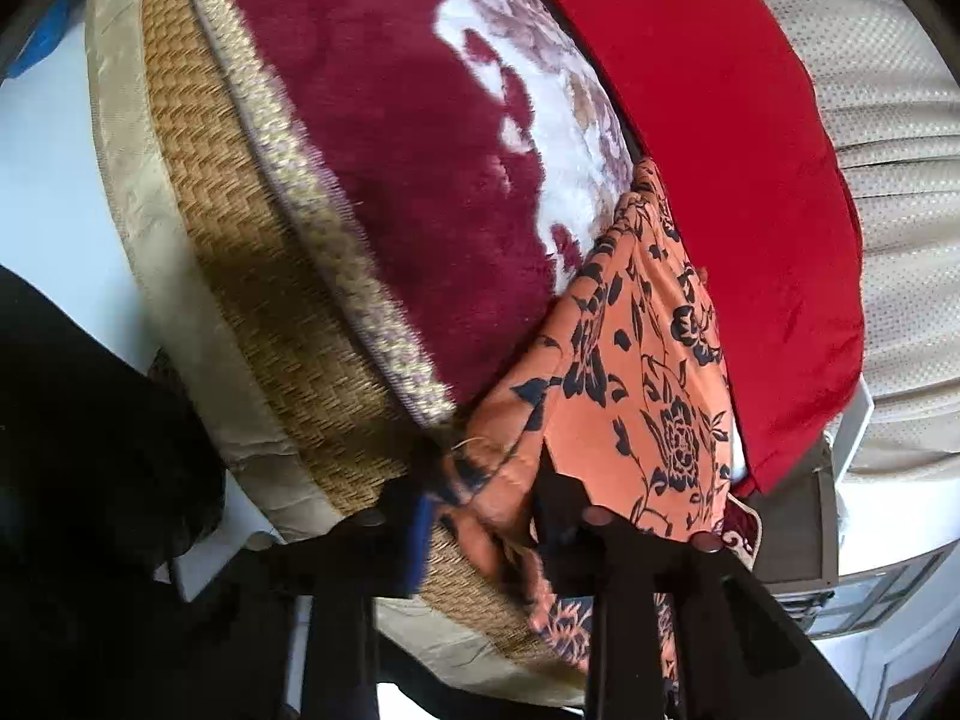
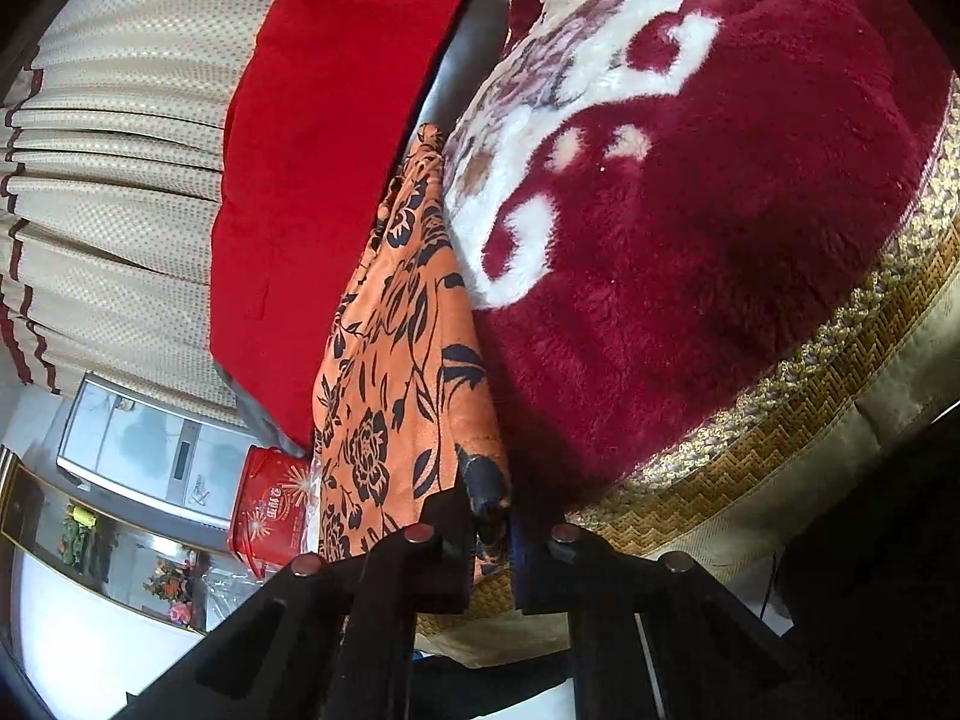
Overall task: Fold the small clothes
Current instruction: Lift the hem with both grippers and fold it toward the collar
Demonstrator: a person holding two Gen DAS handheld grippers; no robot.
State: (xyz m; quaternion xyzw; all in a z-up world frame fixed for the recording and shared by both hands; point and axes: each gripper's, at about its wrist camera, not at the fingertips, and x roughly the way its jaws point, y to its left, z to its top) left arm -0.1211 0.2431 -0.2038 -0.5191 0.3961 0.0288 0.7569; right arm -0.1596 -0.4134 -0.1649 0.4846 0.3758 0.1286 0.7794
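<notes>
Seemingly bunched, the orange black-flowered garment (image 2: 396, 372) lies pinched at both ends

Bright daylight, fisheye-bent dark corners, motion blur (left view), shadowed foreground

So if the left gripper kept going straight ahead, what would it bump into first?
Probably more of the orange flowered cloth, which lies straight ahead of the left gripper and already sits between its fingers. Beyond that, likely the red cushion; depth is unclear.
</notes>
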